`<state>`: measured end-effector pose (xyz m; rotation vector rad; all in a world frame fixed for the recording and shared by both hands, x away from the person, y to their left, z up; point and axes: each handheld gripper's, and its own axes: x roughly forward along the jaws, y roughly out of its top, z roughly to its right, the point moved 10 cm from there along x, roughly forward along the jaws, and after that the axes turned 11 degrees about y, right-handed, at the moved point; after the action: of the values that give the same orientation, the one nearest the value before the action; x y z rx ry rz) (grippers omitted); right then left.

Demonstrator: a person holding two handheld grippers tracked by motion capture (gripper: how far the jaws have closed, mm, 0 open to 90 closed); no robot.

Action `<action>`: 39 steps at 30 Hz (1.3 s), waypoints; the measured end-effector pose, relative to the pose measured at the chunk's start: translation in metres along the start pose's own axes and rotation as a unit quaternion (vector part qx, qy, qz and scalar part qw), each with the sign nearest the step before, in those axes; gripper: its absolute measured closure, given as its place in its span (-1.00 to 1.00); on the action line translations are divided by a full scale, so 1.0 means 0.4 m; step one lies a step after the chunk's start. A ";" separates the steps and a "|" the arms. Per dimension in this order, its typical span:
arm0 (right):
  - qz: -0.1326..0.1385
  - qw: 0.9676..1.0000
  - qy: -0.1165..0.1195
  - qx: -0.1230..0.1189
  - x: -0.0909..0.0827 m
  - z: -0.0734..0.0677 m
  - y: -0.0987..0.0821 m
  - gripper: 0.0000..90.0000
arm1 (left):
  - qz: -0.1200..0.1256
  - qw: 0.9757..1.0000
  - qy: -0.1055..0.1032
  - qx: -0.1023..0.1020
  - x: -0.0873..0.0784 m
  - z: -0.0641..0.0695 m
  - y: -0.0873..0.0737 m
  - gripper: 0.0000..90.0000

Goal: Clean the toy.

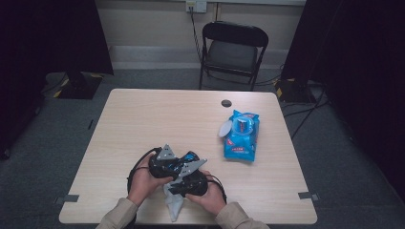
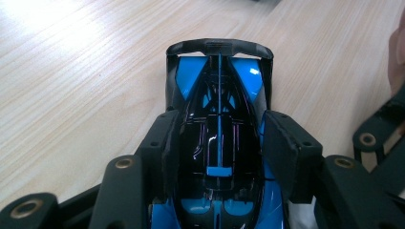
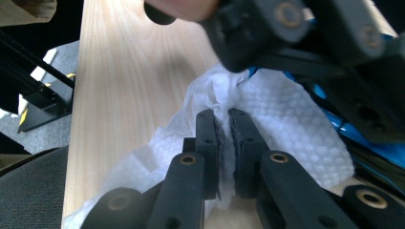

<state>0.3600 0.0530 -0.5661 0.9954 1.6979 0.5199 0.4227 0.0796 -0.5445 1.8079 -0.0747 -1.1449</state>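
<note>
Left gripper (image 2: 219,143) clamps the blue toy car (image 2: 218,124) mid-frame; right gripper (image 3: 224,143) pinches the white wipe (image 3: 286,124), centre.

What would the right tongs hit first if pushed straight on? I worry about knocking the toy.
Probably the blue toy car held in the left tongs: the right tongs, pinching the white wipe, point at it, close ahead. Depth is unclear.
</note>
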 end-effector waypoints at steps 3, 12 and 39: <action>0.001 1.000 0.004 -0.003 -0.002 -0.004 0.000 0.87 | 0.004 1.000 -0.001 -0.003 0.000 0.000 0.001 0.07; 0.014 1.000 -0.012 0.003 -0.084 0.004 -0.004 0.87 | 0.006 1.000 -0.004 -0.004 -0.002 -0.005 0.000 0.13; 0.036 0.991 -0.116 0.057 -0.221 0.169 -0.062 0.87 | 0.003 1.000 -0.002 -0.002 -0.002 -0.005 -0.001 0.13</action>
<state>0.4228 -0.0419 -0.5585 1.1571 1.5007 0.3418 0.4237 0.0816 -0.5439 1.8007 -0.0788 -1.1432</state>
